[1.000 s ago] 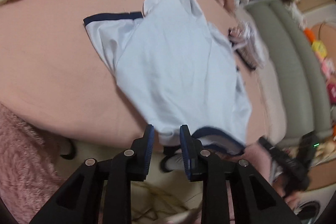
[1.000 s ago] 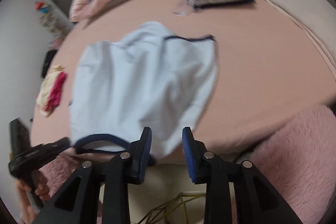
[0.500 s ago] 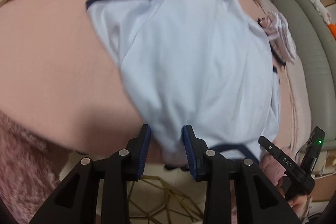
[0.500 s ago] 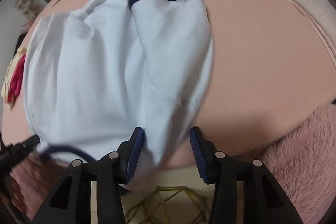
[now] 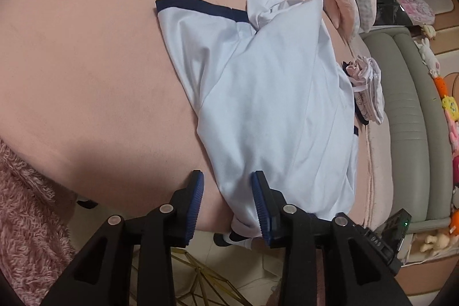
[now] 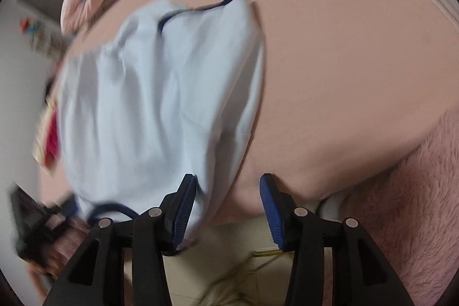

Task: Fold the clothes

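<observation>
I have both tongs at the near edge of the bed (image 5: pixel 71 76). The left tongs (image 5: pixel 228 201) stand apart with nothing pinched; the hem corner of the light blue shirt (image 5: pixel 272 105) hangs between its pads. The right tongs (image 6: pixel 228 212) are wide apart too, and the shirt's side edge drapes against the left pad (image 6: pixel 183 208), though this view is blurred, so I am not sure it really touches. The shirt lies spread on the bed ahead of both tongs. A folded pile (image 5: pixel 368 88) sits beyond it, to the right of the left tongs.
</observation>
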